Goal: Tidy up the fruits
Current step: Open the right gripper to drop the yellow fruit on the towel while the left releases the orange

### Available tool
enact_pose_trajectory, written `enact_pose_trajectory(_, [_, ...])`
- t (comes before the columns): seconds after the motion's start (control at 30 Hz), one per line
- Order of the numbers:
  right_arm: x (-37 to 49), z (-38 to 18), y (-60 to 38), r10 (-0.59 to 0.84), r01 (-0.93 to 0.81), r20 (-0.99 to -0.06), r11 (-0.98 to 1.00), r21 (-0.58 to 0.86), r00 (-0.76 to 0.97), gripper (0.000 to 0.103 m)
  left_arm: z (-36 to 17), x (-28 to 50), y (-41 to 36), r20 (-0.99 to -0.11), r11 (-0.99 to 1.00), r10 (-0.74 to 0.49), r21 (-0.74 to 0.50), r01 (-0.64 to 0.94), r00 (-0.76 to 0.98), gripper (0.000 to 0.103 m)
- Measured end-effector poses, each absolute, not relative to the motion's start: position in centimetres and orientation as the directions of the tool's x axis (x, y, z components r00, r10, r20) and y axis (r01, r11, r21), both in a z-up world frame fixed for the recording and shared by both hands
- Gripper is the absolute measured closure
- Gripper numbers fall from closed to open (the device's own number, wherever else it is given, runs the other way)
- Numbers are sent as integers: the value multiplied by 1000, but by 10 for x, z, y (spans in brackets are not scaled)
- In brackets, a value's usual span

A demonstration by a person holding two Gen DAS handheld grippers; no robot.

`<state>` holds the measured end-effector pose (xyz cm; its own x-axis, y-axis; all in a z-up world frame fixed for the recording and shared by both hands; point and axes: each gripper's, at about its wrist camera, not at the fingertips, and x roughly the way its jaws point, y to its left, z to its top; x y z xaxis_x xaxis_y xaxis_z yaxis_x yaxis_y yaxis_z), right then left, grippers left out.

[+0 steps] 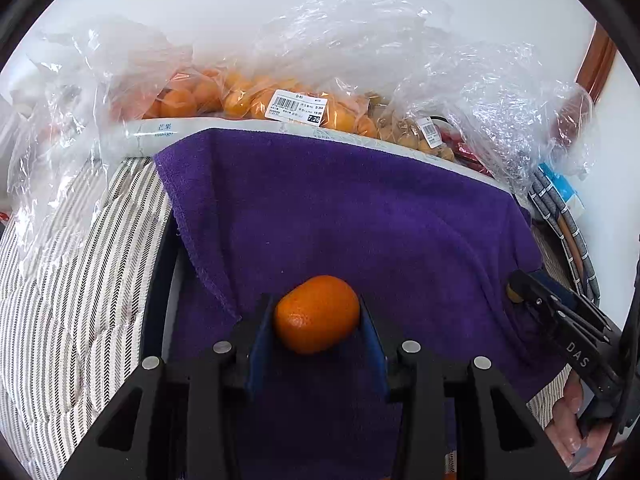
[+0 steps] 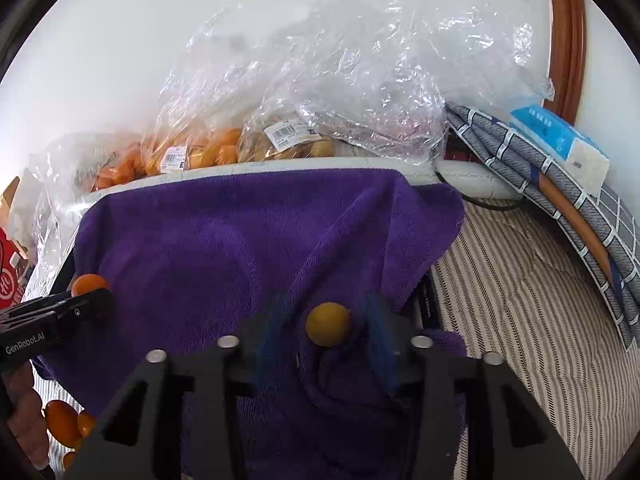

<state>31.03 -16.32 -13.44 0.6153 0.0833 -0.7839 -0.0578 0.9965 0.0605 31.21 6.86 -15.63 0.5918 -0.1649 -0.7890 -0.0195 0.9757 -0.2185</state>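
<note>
Orange mandarin: a small, round, glossy orange mandarin (image 1: 317,313) sits at lower centre of the left wrist view, pinched between the two blue pads of the left gripper (image 1: 316,320); in the right wrist view the same fruit (image 2: 89,283) shows at the left edge, at the tip of that gripper.
Left gripper: clamped on the mandarin, both pads touching its sides, held over the purple towel.
Yellow-brown fruit: a small, round, dull yellow-brown fruit (image 2: 328,323) lies at lower centre of the right wrist view, between the fingers of the right gripper (image 2: 326,326).
Right gripper: its blue pads are blurred; they stand near both sides of the fruit, but whether they touch it I cannot tell.
Purple towel: a fuzzy purple terry towel (image 1: 340,216) fills the middle of both views, rumpled under both fruits.
Loose fruit: several small orange fruits (image 2: 64,424) lie at the lower left of the right wrist view, beside the towel.
Bagged fruit: clear crinkled plastic bags of orange fruit with white barcode labels (image 1: 256,100) run along the upper part of the frame, behind the towel.
Striped bedding: grey-and-white striped fabric (image 1: 68,300) lies at left, beside the towel.
Blue tissue pack: a light blue packet (image 2: 560,144) rests at upper right on checked grey cloth.
</note>
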Motion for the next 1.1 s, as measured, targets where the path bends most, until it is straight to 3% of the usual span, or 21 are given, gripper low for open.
enact_pose_trajectory(0.13, [307, -129, -165, 87, -49, -774, 996, 73, 627, 38, -154, 311, 69, -783, 972, -181, -234, -12, 595, 63])
enact_pose_trajectory(0.23, [305, -126, -165, 77, -29, -764, 997, 76, 641, 38, -150, 307, 70, -771, 970, -183, -241, -14, 610, 57])
enact_pose_trajectory(0.67, [288, -106, -158, 82, -51, -703, 997, 65, 706, 38, -128, 297, 62, -733, 978, -148, -209, -12, 664, 57])
enact_pose_trajectory(0.9, [281, -95, -160, 92, -55, -747, 996, 74, 658, 43, -112, 286, 64, -703, 968, -178, -250, -4, 689, 60])
enact_pose_trajectory(1.1, [248, -81, -165, 93, -33, -748, 995, 95, 657, 43, -95, 268, 50, -675, 982, -147, -190, 22, 723, 62])
